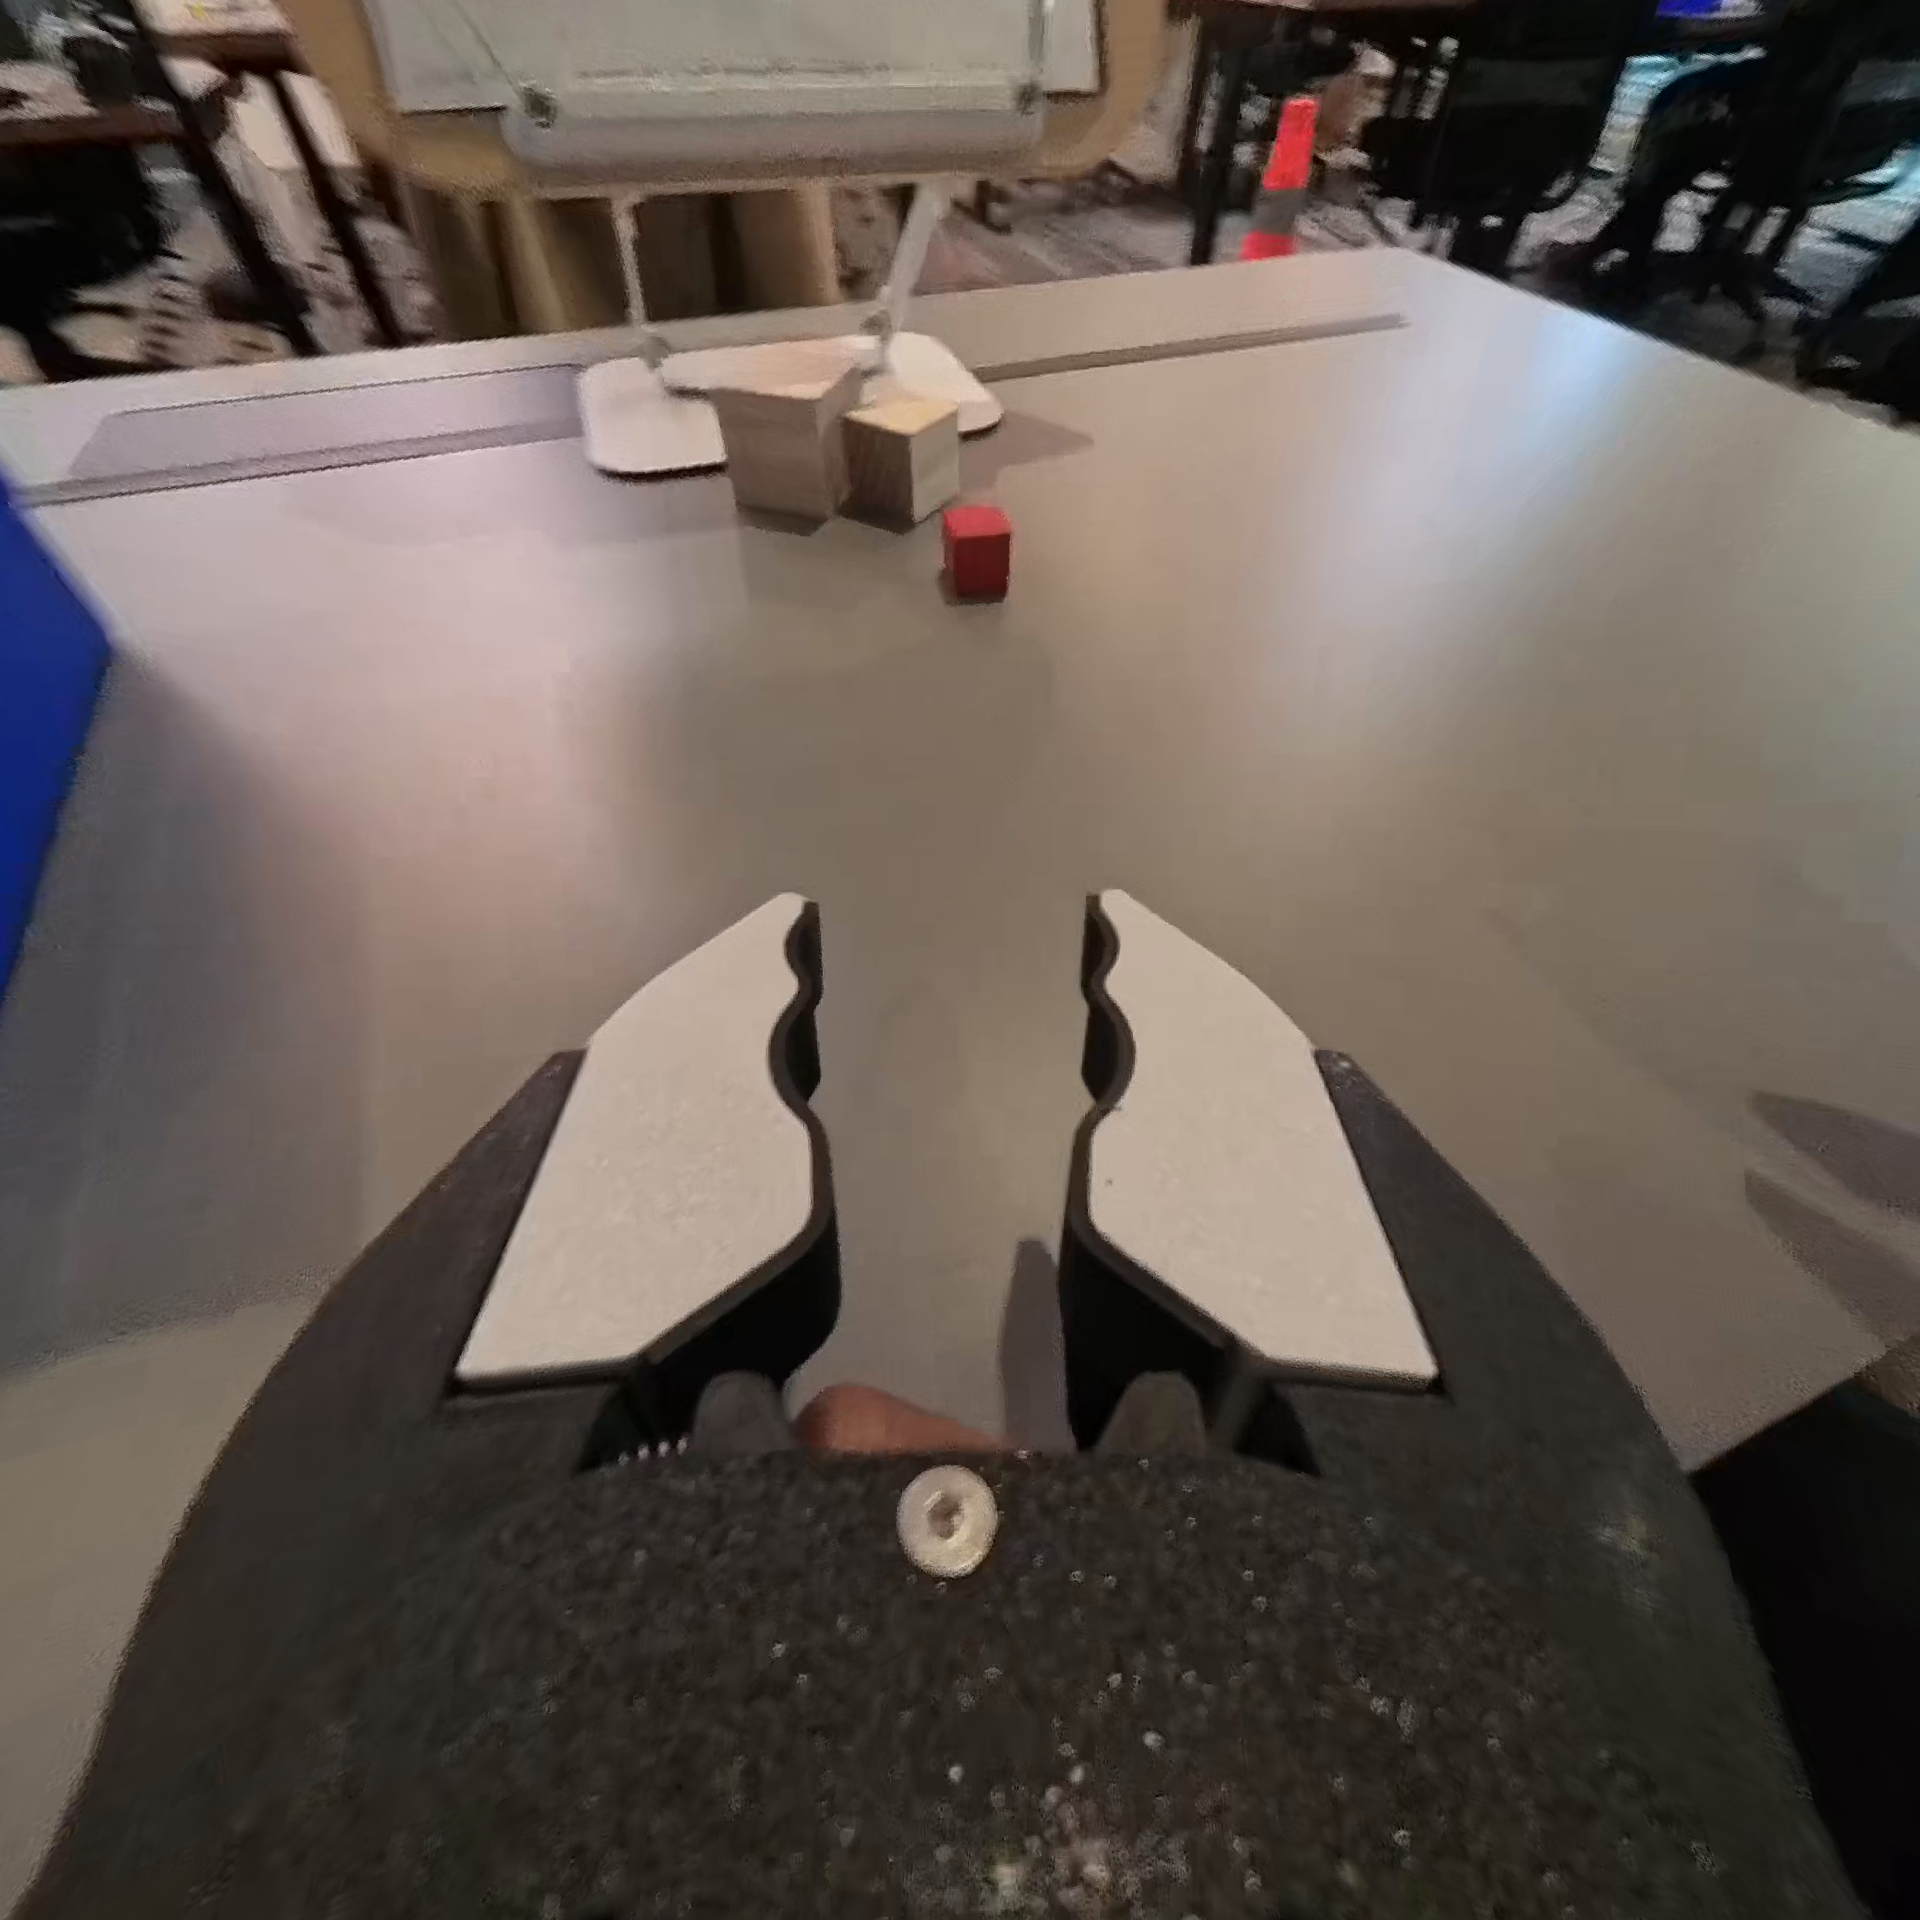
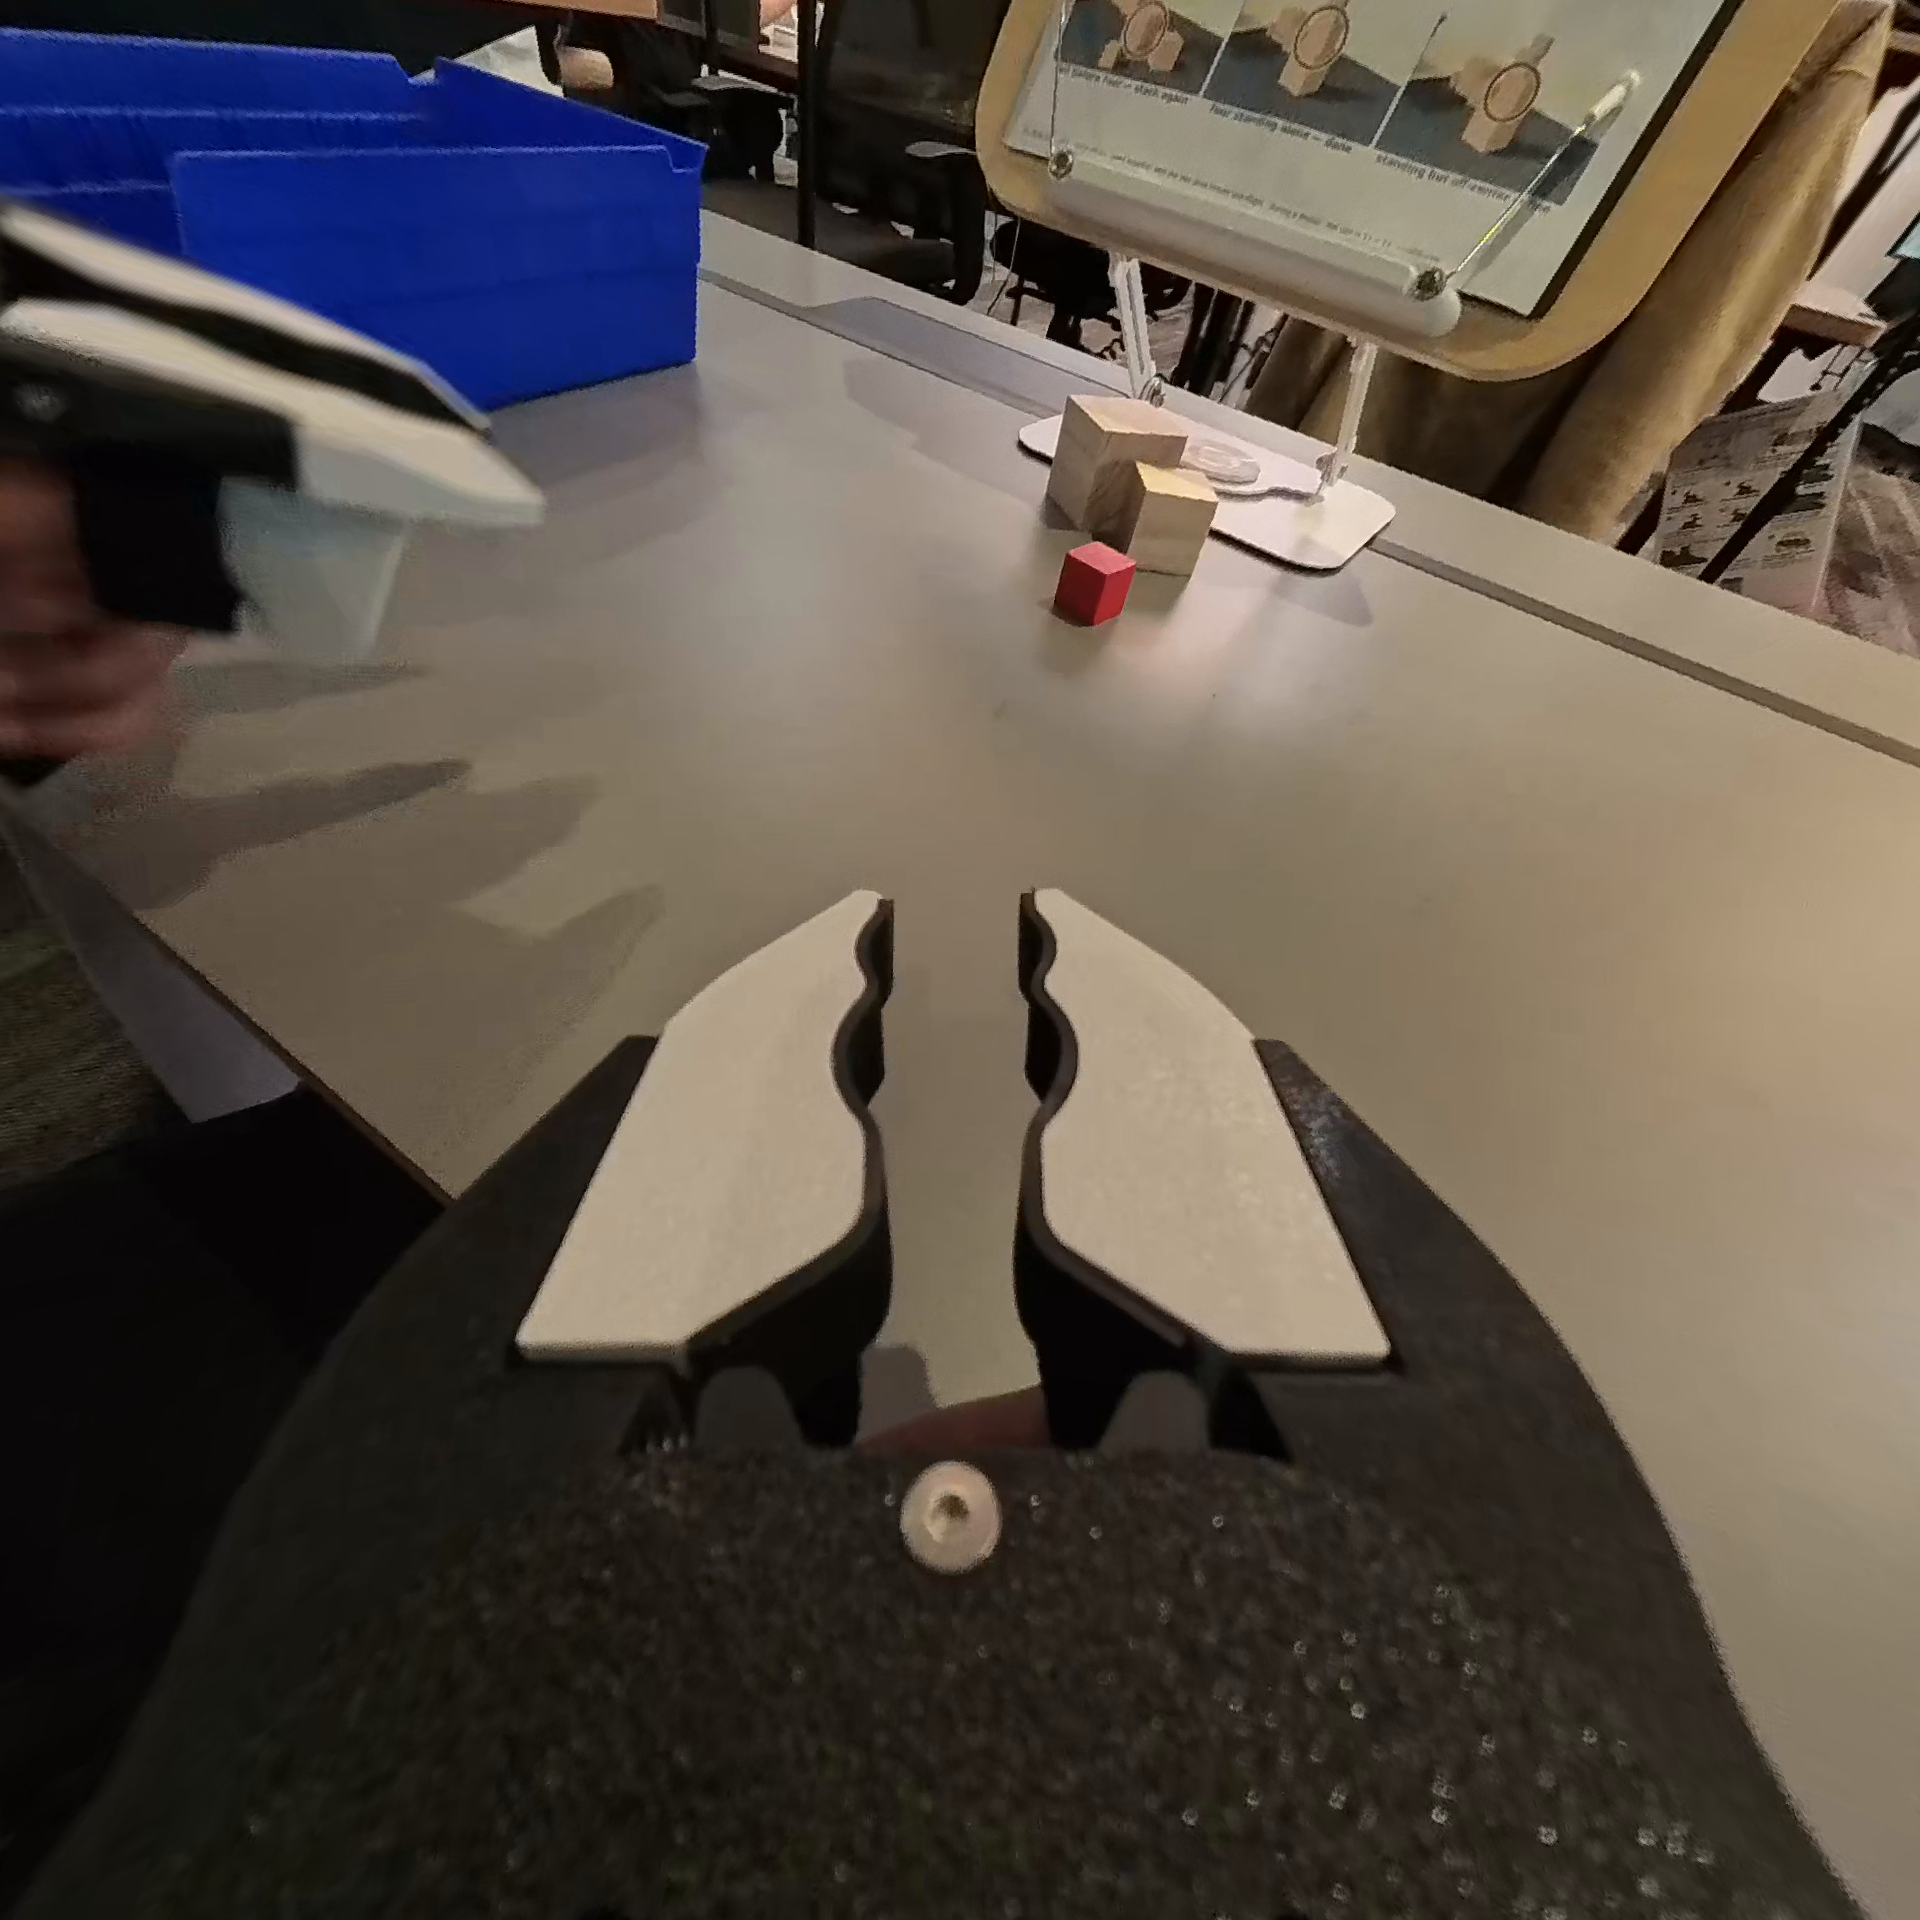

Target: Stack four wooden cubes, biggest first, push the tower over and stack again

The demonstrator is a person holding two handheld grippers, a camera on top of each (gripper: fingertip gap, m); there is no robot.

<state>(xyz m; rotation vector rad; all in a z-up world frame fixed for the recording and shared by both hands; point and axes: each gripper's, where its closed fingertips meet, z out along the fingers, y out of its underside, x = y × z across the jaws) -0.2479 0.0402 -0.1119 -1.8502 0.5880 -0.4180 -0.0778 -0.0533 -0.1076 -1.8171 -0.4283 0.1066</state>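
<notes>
Showing blue bin [image 2: 436,260] whole only at right wrist, three cubes [image 1: 902,468] loose

My left gripper [image 1: 951,935] and my right gripper [image 2: 956,925] are built alike: a black, grainy, speckled body with a single silver hex-socket screw [image 2: 950,1515] set in the middle near the front edge. Each carries two fingers [image 1: 665,1153] faced with flat pale-grey plates, backed in black, their inner edges cut in a wavy, scalloped outline that tapers to a blunt tip.
</notes>
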